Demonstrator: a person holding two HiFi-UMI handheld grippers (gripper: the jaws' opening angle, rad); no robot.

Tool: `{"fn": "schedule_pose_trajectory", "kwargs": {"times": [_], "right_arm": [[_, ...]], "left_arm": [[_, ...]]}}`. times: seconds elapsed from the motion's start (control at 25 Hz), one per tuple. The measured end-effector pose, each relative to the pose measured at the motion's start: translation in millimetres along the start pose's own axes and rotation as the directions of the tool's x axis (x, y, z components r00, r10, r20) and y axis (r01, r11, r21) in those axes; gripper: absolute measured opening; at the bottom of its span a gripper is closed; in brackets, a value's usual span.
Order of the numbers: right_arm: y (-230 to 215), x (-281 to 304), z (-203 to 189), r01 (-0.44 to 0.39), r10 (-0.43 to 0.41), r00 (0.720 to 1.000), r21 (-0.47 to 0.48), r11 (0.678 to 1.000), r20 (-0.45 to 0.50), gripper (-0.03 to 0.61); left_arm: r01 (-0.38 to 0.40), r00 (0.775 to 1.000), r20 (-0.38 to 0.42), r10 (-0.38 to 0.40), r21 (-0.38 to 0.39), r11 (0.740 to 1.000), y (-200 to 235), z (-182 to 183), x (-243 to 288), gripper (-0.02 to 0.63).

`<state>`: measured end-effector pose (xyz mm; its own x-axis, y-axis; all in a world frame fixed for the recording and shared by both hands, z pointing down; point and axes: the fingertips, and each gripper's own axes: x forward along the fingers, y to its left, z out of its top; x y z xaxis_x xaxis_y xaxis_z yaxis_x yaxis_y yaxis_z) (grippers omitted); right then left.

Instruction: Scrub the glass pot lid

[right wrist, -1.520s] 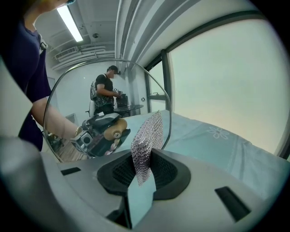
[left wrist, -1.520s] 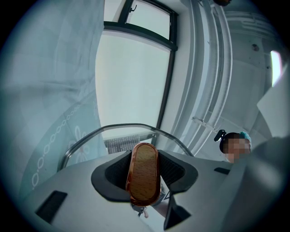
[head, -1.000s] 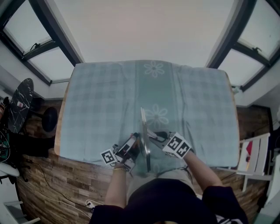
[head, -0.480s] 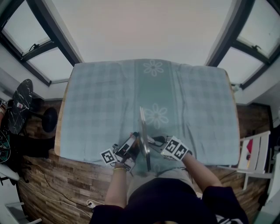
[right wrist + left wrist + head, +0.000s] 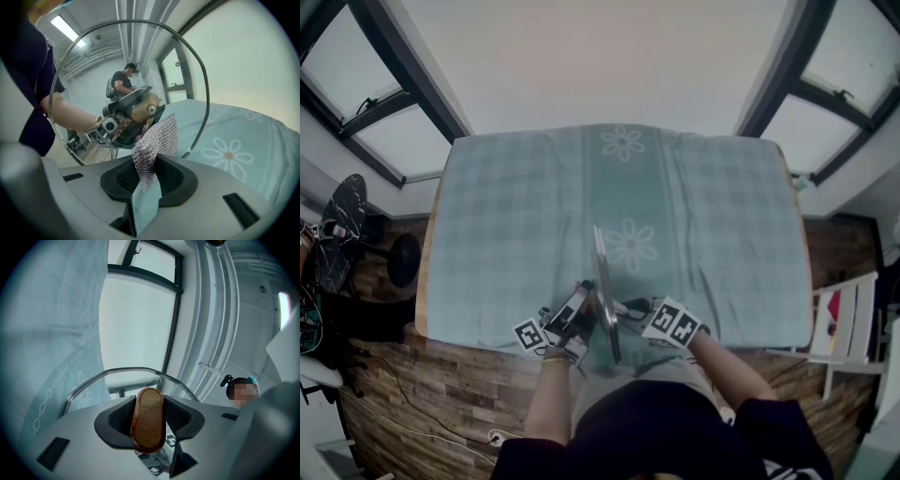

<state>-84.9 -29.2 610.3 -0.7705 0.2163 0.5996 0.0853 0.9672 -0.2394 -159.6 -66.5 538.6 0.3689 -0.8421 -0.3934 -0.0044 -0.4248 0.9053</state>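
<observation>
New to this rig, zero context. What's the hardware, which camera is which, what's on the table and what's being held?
There is no robot here: a person holds a two-jaw gripper in each hand. The head view comes from a camera on the person's head, looking steeply down. The other two views come from wide-angle cameras riding on each gripper and looking along its jaws. The cubes with square markers are parts of the grippers.

The table is covered by a pale green checked tablecloth with daisy prints.

The left gripper is shut on the wooden knob of the glass pot lid and holds the lid upright, on edge. The right gripper is shut on a silver mesh scrubbing cloth, which points at the glass from the side away from the knob. Whether the cloth touches the glass I can't tell.
</observation>
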Motion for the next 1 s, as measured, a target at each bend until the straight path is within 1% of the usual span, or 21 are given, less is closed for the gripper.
{"fn": "schedule_pose_trajectory", "kwargs": {"times": [0.4, 0.88, 1.0], "right_arm": [[25.5, -5.5, -3.8, -0.043, 0.043, 0.999, 0.022, 0.999, 0.002, 0.083], [53.0, -15.8, -7.9, -0.089, 0.088, 0.996, 0.021, 0.996, 0.002, 0.083], [57.9, -20.4, -10.8, -0.09, 0.09, 0.996, 0.01, 0.996, -0.011, 0.083]], "left_arm": [[0.004, 1.0, 0.006, -0.004, 0.0, 1.0, -1.4, 1.0, -0.2, 0.172], [0.003, 1.0, 0.007, -0.003, -0.003, 1.0, -1.3, 2.2, 0.0, 0.172], [0.0, 1.0, 0.007, 0.0, -0.005, 1.0, -0.7, 1.9, 0.0, 0.172]]}}
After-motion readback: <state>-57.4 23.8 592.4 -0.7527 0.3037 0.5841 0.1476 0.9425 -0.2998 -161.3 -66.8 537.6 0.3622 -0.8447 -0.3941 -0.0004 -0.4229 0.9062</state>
